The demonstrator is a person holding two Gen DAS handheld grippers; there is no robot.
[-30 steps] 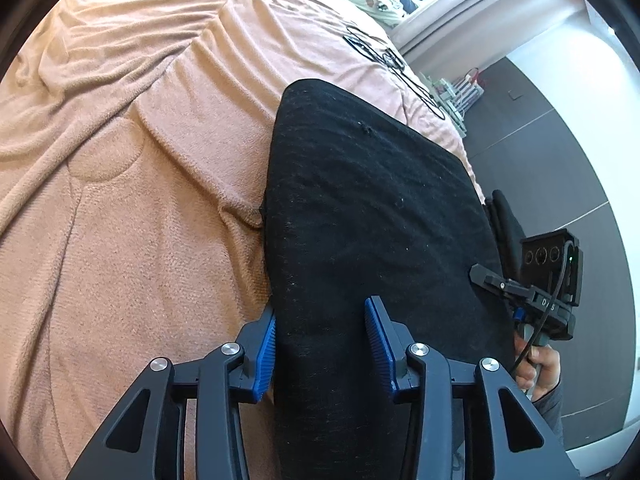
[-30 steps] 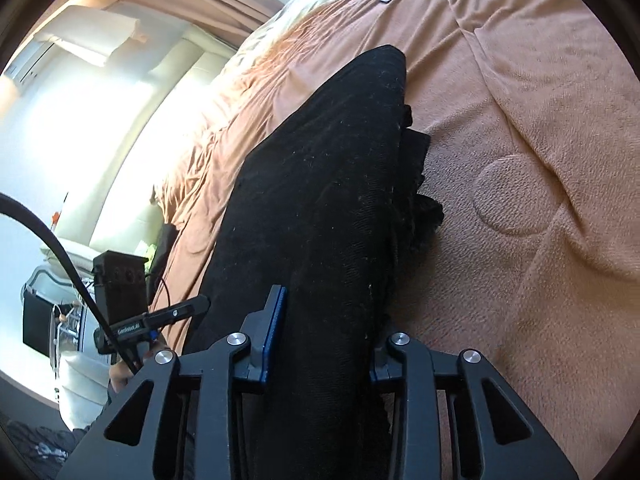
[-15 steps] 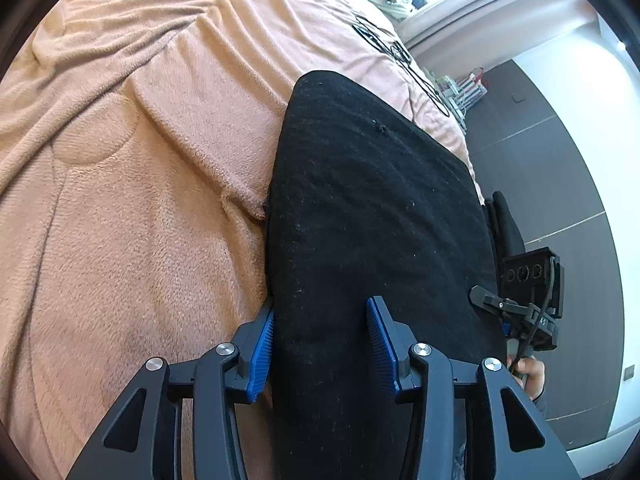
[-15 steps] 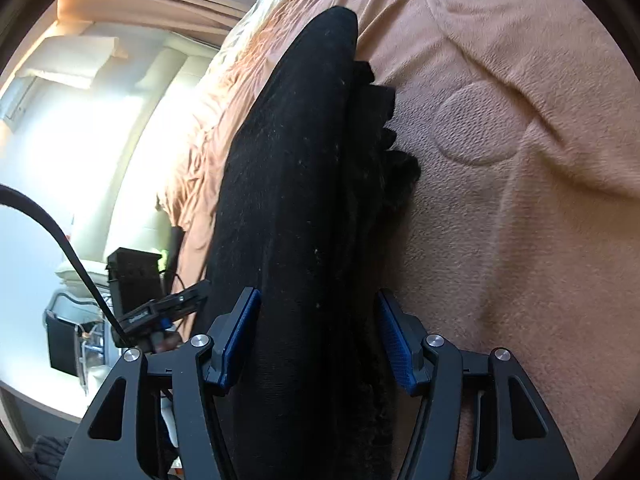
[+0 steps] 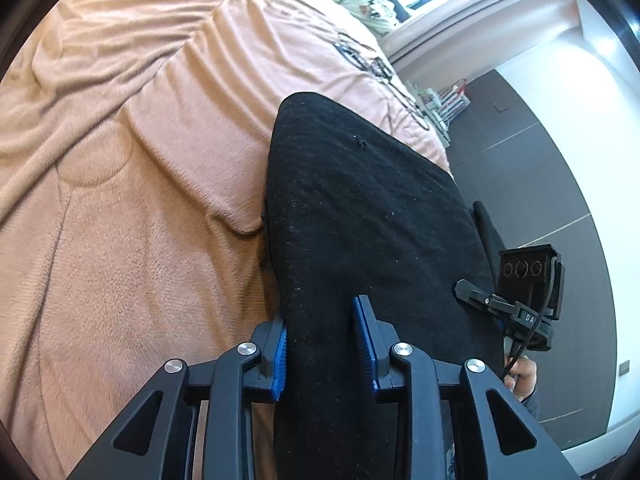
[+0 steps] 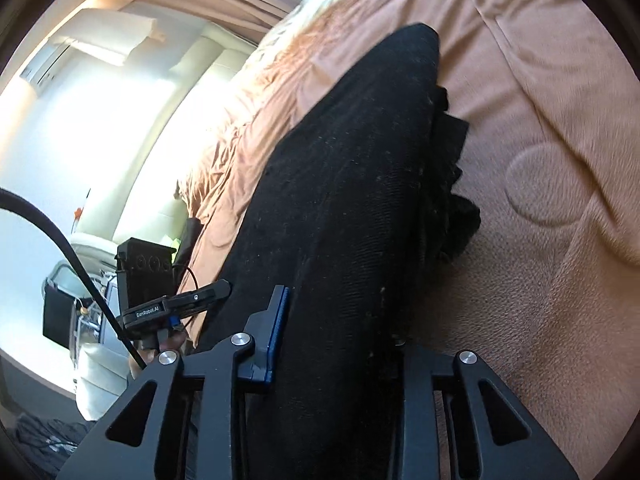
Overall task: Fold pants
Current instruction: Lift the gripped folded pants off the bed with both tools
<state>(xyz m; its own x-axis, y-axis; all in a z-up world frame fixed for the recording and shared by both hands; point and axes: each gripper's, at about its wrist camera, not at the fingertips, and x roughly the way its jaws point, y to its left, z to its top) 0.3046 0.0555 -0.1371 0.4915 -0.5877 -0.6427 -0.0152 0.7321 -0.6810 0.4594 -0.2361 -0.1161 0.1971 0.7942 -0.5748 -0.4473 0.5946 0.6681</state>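
Note:
The black pants (image 5: 360, 216) lie folded in a thick stack on a tan blanket. My left gripper (image 5: 320, 344) straddles the stack's near edge, its blue pads (image 5: 365, 334) against the cloth, shut on the pants. In the right wrist view the pants (image 6: 344, 200) run up the middle, with lower layers sticking out at the right side. My right gripper (image 6: 340, 344) grips the same stack from the other end; its right finger is hidden behind the cloth. Each gripper shows in the other's view: the right one (image 5: 520, 300) and the left one (image 6: 160, 300).
The tan blanket (image 5: 120, 200) covers the bed, rumpled at the far side, also in the right wrist view (image 6: 560, 160). The bed's edge and dark floor (image 5: 540, 180) lie to the right. Pillows and a window are at the far end. A sofa (image 6: 96, 352) stands beyond the bed.
Both grippers have closed tighter on the pants stack. The right gripper has swung back, so the stack lies more slanted in its view.

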